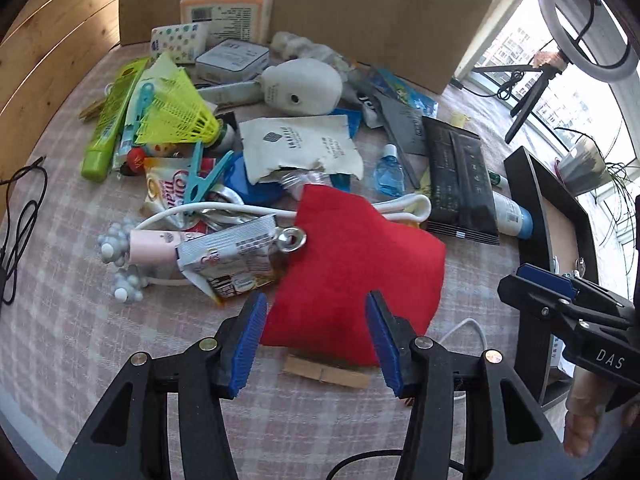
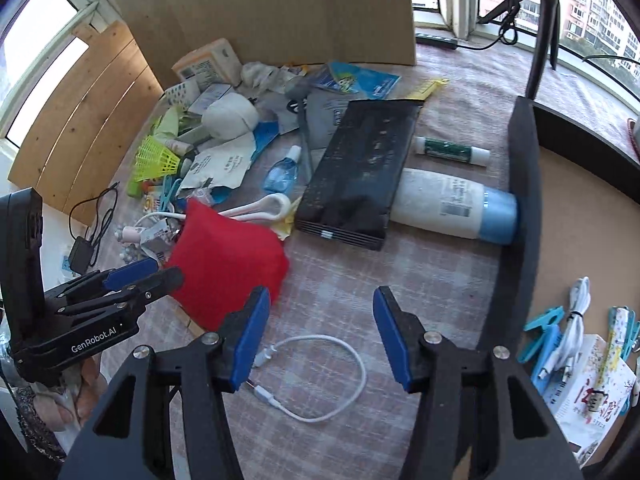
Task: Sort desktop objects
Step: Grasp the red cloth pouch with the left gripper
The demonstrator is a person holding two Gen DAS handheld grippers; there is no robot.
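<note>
A red felt pouch (image 1: 352, 264) with a metal eyelet lies at the near edge of a heap of clutter on the checked tablecloth (image 1: 60, 312), partly covering a wooden clothespin (image 1: 326, 374) and overlapping a crumpled snack wrapper (image 1: 230, 254). Behind it lie a white looped cable (image 1: 404, 204), a black flat packet (image 1: 460, 184), a small blue dropper bottle (image 1: 389, 172), a yellow shuttlecock (image 1: 180, 112) and a white bottle with a blue cap (image 2: 452, 208), which butts against the wall of a black tray (image 2: 520, 216). The left gripper (image 1: 316, 340) points steeply down over the pouch's near corner, jaws spread and holding nothing. The right gripper (image 2: 320, 336), also spread and empty, hangs over a short white charging cable (image 2: 320, 380) on the cloth beside the tray. Cardboard panels stand behind the heap; windows show apartment buildings outside.
</note>
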